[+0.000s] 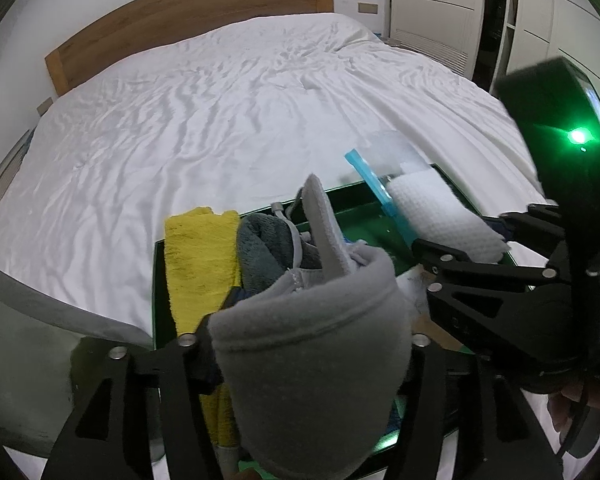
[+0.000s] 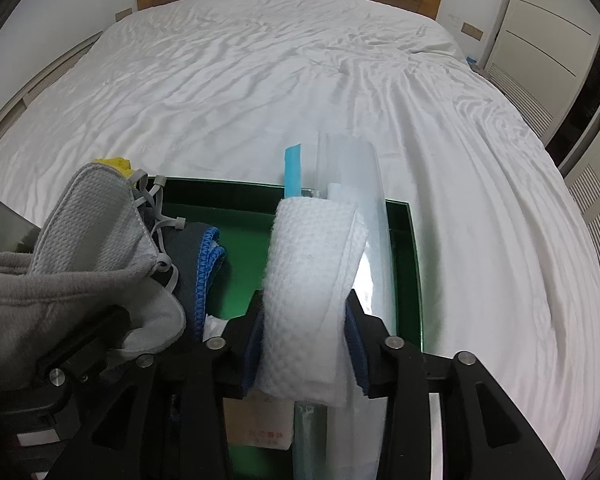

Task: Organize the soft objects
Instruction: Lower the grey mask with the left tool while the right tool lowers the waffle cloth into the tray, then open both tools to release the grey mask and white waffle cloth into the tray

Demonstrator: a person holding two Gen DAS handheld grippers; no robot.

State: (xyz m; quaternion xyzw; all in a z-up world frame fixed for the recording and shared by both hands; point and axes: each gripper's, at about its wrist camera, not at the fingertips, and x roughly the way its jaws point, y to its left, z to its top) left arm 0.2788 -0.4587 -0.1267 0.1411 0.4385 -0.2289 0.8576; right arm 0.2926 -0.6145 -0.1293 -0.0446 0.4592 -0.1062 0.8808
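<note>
A green tray (image 2: 404, 264) sits on the bed's near edge. My left gripper (image 1: 312, 356) is shut on a grey fleece slipper (image 1: 320, 360), held over the tray's left part; a grey mesh insole (image 2: 88, 216) sticks up from it. My right gripper (image 2: 306, 344) is shut on a rolled white waffle towel (image 2: 312, 264) in a clear zip bag with a blue strip (image 2: 292, 168), over the tray's right part. In the tray lie a yellow towel (image 1: 198, 256), a dark teal-grey cloth (image 1: 264, 248) and a dark cloth with blue trim (image 2: 204, 272).
The tray rests on a large bed with a wrinkled white sheet (image 2: 260, 80) and a wooden headboard (image 1: 188, 16). White wardrobes (image 2: 548, 32) stand to the right. A paper card (image 2: 260, 424) lies in the tray under my right gripper.
</note>
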